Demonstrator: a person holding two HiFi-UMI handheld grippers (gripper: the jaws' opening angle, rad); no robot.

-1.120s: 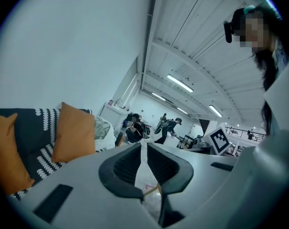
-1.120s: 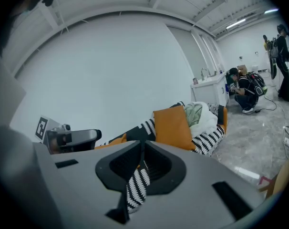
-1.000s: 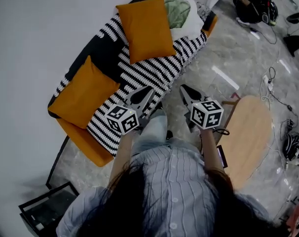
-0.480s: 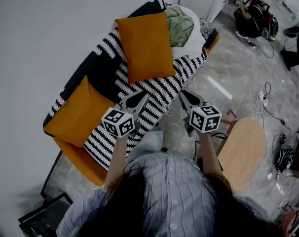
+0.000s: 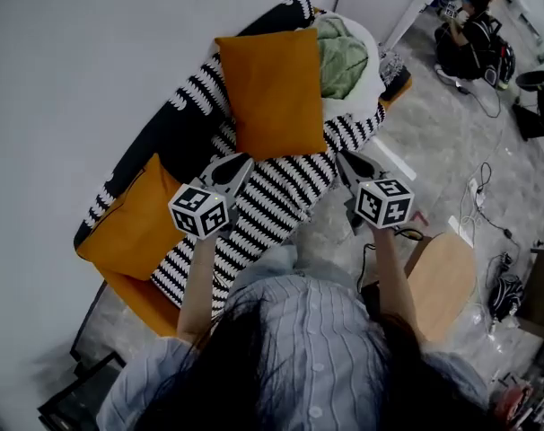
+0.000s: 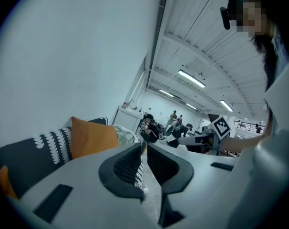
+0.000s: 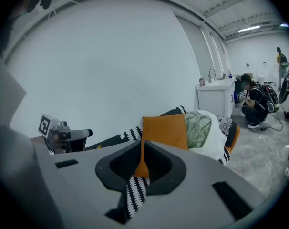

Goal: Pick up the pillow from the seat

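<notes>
Left gripper [image 5: 241, 161] and right gripper [image 5: 343, 159] pressed together, empty, orange pillow [image 5: 272, 92] ahead, untouched

Square orange pillow [image 5: 276, 92]: leans against the backrest at the far part of the seat [image 5: 276, 196], which is draped in a black-and-white striped cover. Second orange pillow [image 5: 133, 227]: same pose, near left end.

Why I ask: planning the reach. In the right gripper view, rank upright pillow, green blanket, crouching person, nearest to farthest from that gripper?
1. Upright pillow, straight ahead.
2. Green blanket, behind it, rightward.
3. Crouching person, far right.
</notes>
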